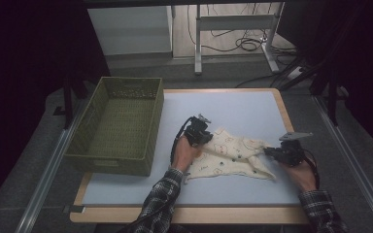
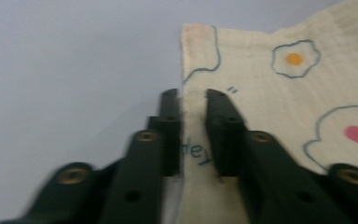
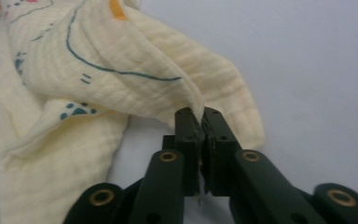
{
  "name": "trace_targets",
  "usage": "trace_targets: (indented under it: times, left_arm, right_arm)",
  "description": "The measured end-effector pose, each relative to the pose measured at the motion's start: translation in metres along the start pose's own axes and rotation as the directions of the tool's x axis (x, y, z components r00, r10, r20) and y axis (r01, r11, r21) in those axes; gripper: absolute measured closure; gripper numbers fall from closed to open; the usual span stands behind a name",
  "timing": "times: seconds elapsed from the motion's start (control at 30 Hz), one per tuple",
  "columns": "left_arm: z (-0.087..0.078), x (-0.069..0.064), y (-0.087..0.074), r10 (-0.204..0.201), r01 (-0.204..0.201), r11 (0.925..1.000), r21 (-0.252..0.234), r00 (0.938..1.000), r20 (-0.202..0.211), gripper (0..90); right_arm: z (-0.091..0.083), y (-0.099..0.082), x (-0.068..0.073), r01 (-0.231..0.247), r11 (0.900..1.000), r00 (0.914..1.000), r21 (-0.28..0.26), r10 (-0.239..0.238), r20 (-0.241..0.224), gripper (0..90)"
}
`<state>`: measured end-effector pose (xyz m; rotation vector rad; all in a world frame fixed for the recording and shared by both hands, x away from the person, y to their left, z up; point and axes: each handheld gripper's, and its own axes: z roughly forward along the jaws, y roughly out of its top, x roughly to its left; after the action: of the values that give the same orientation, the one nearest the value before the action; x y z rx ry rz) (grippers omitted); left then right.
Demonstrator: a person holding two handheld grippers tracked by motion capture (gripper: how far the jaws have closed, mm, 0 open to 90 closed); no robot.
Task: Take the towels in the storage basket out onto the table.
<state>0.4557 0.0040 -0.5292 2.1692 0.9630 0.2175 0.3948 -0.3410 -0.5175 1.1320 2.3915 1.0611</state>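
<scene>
A cream printed garment (image 1: pixel 230 158) lies spread on the pale blue table mat (image 1: pixel 243 114), in the near half of the mat, right of centre. It carries outlined drawings in dark blue with orange and pink spots.

The left gripper (image 1: pixel 200 134) sits at the garment's left edge. In the left gripper view its black jaws straddle that edge (image 2: pixel 193 140), a narrow strip of cloth between them; they have closed down on the fabric. The person's left hand (image 1: pixel 187 153) holds this gripper over the cloth.

The right gripper (image 1: pixel 278 153) sits at the garment's right end. In the right gripper view its jaws (image 3: pixel 201 140) stand pressed together on a pinched fold of the cloth (image 3: pixel 121 60), which rises from the tips and drapes away to the left. The right hand (image 1: pixel 302 175) rests on the mat behind it.

An olive woven basket (image 1: pixel 90 150) stands at the mat's left side, apart from the garment and both grippers.
</scene>
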Motion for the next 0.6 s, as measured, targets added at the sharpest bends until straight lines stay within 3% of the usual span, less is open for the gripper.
trace_targets:
  times: [0.17, 0.37, 0.5, 0.6]
  left_arm:
    - [-0.004, -0.002, 0.002, 0.032, -0.032, 0.9993, -0.017, 0.9987, -0.04, 89.2]
    - [-0.022, 0.006, 0.006, 0.013, -0.022, 0.9949, -0.099, 0.995, -0.099, 89.3]
    - [-0.035, 0.015, 0.008, -0.007, -0.016, 0.9876, -0.156, 0.9895, -0.144, 89.3]
    - [-0.043, 0.021, 0.009, -0.017, -0.019, 0.9818, -0.189, 0.9818, -0.189, 89.3]
  right_arm:
    - [-0.006, 0.011, 0.003, 0.018, 0.9998, 0.9997, -0.008, -0.018, 0.014, 87.6]
    - [-0.014, 0.035, 0.0, 0.025, 0.9985, 0.9992, -0.049, -0.023, 0.034, 87.4]
    - [-0.01, 0.055, -0.005, 0.016, 0.998, 0.9992, -0.062, -0.014, 0.037, 87.3]
    - [-0.004, 0.07, -0.008, 0.011, 0.9974, 0.9992, -0.071, -0.008, 0.039, 87.2]
